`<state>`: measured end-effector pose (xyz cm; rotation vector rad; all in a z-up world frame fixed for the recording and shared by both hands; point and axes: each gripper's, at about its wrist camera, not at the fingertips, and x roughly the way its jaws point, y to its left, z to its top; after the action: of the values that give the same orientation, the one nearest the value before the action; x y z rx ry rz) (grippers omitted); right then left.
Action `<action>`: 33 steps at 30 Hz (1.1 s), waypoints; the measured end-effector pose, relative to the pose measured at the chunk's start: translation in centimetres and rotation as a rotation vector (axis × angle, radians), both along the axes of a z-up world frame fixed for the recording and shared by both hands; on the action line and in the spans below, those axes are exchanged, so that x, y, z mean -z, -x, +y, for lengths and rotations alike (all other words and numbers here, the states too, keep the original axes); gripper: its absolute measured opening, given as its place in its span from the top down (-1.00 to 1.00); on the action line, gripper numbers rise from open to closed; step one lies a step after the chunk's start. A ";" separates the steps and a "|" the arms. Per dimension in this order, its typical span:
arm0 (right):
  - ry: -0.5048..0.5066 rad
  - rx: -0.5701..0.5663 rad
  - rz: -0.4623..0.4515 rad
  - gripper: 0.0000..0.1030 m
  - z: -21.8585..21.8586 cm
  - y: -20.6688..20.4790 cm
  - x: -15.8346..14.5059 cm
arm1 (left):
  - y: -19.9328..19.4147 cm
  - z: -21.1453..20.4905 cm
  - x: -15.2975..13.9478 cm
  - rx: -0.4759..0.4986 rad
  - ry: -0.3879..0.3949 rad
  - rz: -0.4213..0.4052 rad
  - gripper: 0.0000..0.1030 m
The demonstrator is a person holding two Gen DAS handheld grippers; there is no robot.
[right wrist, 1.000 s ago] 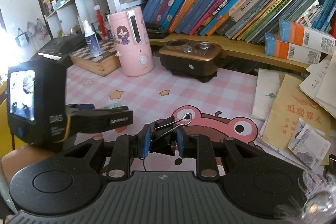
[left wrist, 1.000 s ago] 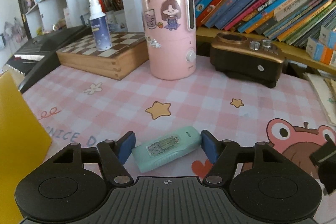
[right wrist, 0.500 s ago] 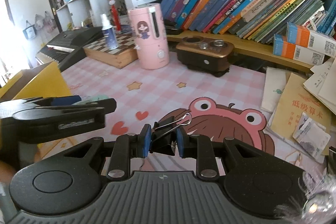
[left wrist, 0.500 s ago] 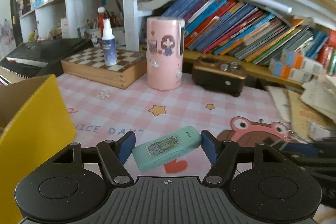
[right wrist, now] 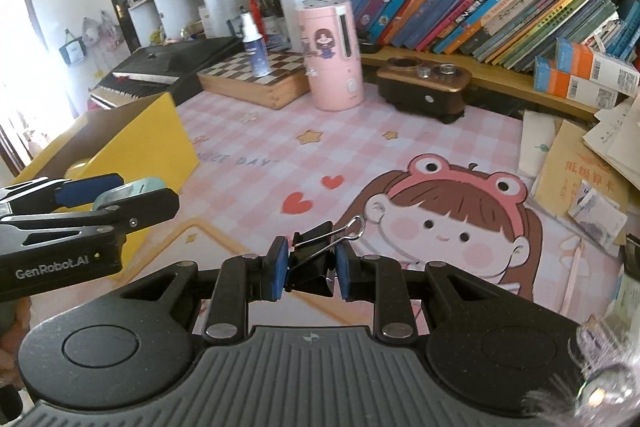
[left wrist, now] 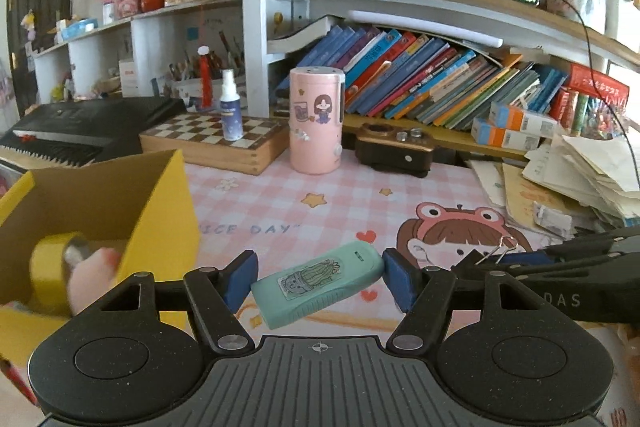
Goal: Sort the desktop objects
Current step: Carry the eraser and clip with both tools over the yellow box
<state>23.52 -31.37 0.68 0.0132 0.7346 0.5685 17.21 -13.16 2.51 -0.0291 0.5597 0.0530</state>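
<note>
Low in the frame's centre, the left tongs clench a green eraser crosswise beside the yellow box; the right tongs pinch a black binder clip above the desk.

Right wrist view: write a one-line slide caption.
Right gripper holds a black metal binder clip above the pink cartoon desk mat.
</note>
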 end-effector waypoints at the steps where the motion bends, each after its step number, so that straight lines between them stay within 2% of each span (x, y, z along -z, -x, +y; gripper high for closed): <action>1: -0.001 -0.002 0.000 0.55 0.2 0.5 -0.2 | 0.5 0.2 -0.1 0.000 0.001 0.000 -0.33; 8: 0.009 -0.008 0.015 0.55 2.5 3.9 -0.3 | 3.9 2.2 0.2 0.010 -0.003 0.010 -0.33; 23: 0.040 -0.014 0.061 0.55 8.7 10.7 0.2 | 9.9 8.0 0.8 0.002 0.046 0.051 -0.33; 33: 0.068 -0.056 0.085 0.55 13.3 15.5 0.6 | 14.6 12.0 1.2 -0.016 0.067 0.075 -0.33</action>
<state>8.04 -18.11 0.07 -0.0464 0.8390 0.5995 2.61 -1.14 1.36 -0.0977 0.6361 0.0509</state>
